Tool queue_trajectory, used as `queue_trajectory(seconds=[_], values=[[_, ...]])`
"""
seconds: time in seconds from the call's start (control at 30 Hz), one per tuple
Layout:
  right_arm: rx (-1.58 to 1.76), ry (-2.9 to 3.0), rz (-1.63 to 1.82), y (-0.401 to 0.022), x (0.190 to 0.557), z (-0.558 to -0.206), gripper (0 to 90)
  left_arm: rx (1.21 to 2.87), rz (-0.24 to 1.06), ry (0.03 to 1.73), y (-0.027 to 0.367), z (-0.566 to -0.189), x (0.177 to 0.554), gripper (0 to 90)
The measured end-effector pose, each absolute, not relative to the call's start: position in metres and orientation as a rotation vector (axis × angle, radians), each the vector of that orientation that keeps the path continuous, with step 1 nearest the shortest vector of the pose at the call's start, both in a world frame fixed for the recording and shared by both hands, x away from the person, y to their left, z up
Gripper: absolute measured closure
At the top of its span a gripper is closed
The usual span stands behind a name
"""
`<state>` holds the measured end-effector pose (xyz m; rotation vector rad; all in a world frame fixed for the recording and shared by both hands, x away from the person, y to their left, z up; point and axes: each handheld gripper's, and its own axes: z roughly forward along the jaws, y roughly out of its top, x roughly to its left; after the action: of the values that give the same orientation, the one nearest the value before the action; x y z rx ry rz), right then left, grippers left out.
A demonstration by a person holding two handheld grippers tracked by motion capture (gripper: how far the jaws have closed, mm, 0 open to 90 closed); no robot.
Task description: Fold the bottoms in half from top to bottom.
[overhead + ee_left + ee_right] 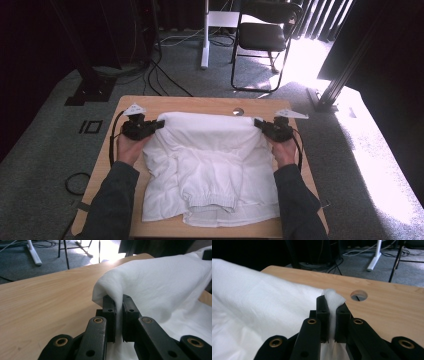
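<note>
A white garment (210,165) lies spread over the wooden table (200,104), its elastic waistband near the front edge. My left gripper (159,124) is shut on the garment's far left corner, lifting it off the table. In the left gripper view the white cloth (160,287) is pinched between the pads of the left gripper (119,302). My right gripper (258,122) is shut on the far right corner. The right gripper view shows a fold of the cloth (274,305) squeezed between the black jaws of the right gripper (332,302). The far edge is stretched between both grippers.
A round cable hole (238,111) sits in the table's far edge, also close beyond my right jaws as the hole (359,295). A black chair (265,35) and a white stand leg (204,45) are on the carpet behind the table. Cables (160,75) trail on the floor.
</note>
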<state>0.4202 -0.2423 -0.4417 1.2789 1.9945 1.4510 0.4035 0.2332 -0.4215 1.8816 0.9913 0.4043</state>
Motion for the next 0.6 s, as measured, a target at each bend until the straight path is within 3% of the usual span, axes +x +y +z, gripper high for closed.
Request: queue_trajectory(seconds=[0.3,0.43,0.6], values=[[1.232,2.036,1.442,-0.25,0.351,-0.466,85.3,1.912,0.367,0.913,0.233,-0.442,0.332,88.2],[1.241,2.053,1.467,-0.254,0.328,-0.476,85.2,1.909,0.322,0.916,0.236,-0.453,0.315,88.2],[1.255,2.125,1.412,-0.252,0.312,-0.493,85.0,2.025,0.276,0.955,0.227,-0.483,0.304,87.9]])
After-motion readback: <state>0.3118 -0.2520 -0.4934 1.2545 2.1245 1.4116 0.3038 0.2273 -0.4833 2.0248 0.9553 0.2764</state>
